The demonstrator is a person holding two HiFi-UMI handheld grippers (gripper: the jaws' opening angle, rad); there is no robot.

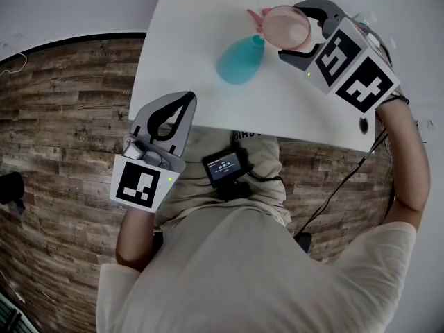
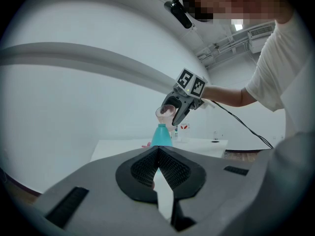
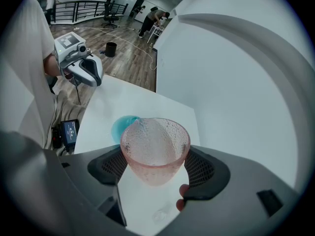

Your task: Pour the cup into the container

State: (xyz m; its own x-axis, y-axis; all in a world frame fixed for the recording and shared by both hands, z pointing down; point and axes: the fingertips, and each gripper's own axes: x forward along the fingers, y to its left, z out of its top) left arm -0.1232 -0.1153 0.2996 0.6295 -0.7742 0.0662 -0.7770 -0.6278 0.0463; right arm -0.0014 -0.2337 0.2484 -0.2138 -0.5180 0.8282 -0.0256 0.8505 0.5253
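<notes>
White table (image 1: 187, 40) over a wooden floor (image 1: 62, 96) filled the head view, and a teal container (image 1: 239, 61) with a narrow neck stood on the table's far half. The right gripper (image 1: 291, 31) had its jaws closed on the sides of a pink textured cup (image 3: 155, 149). It held the cup in the air, above the container's mouth and slightly to one side. The cup was tipped, its rim leaning towards the neck. What was in it could not be made out clearly.

This looked like the pouring step itself, at or near its start. The next move would probably call for rolling the right wrist further, so the lip came squarely over the small opening. A slow tilt would matter, since the neck was narrow and a spill on the table seemed easy.

The right forearm reached out across the table's right side, marker cube turned upward. The left gripper (image 1: 179, 109) hung at the table's near-left edge, well apart from the container. Its jaws were pressed together with nothing between them, pointing towards the work.
</notes>
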